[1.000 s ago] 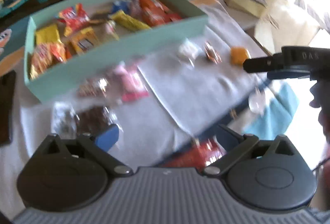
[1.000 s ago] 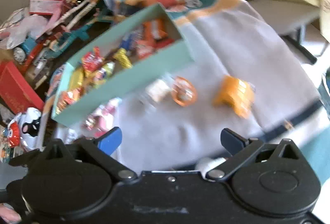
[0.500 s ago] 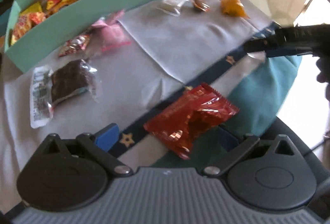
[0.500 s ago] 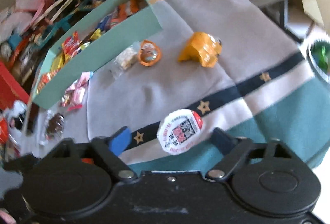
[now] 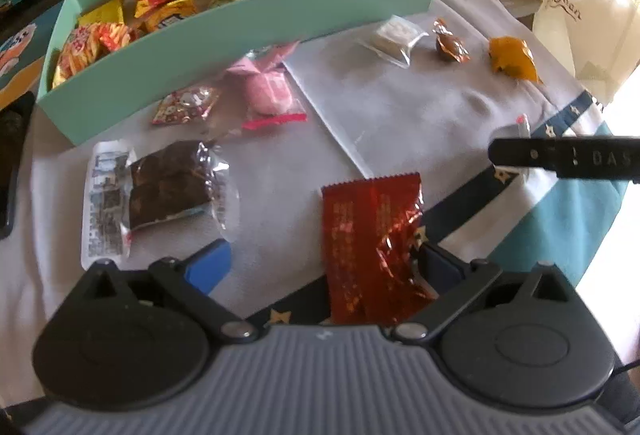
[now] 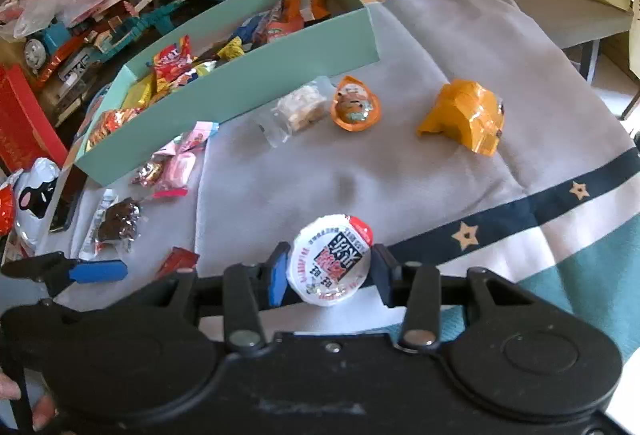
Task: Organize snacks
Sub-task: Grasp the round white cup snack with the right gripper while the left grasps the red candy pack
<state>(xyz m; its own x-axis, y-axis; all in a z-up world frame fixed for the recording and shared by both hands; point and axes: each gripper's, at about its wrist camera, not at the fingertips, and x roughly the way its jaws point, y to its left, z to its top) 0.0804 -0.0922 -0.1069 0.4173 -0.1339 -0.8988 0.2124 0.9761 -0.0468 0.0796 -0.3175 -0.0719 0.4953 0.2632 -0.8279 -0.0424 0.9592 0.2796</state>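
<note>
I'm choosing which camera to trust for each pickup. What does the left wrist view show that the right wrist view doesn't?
Only the left wrist view shows the whole red foil packet lying between the open left claw; the right view catches just a corner of it.

Only the right wrist view shows the round jelly cup's printed lid, with the right claw having just been closing onto it, and the toys behind the box.

Both show the teal snack box, the orange wrapped snack and the brownie pack.

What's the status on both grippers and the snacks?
Right gripper jaws just closing around white-lidded jelly cup. Left gripper open over red foil packet, not gripped. Teal box open and part-filled, path unobstructed.
</note>
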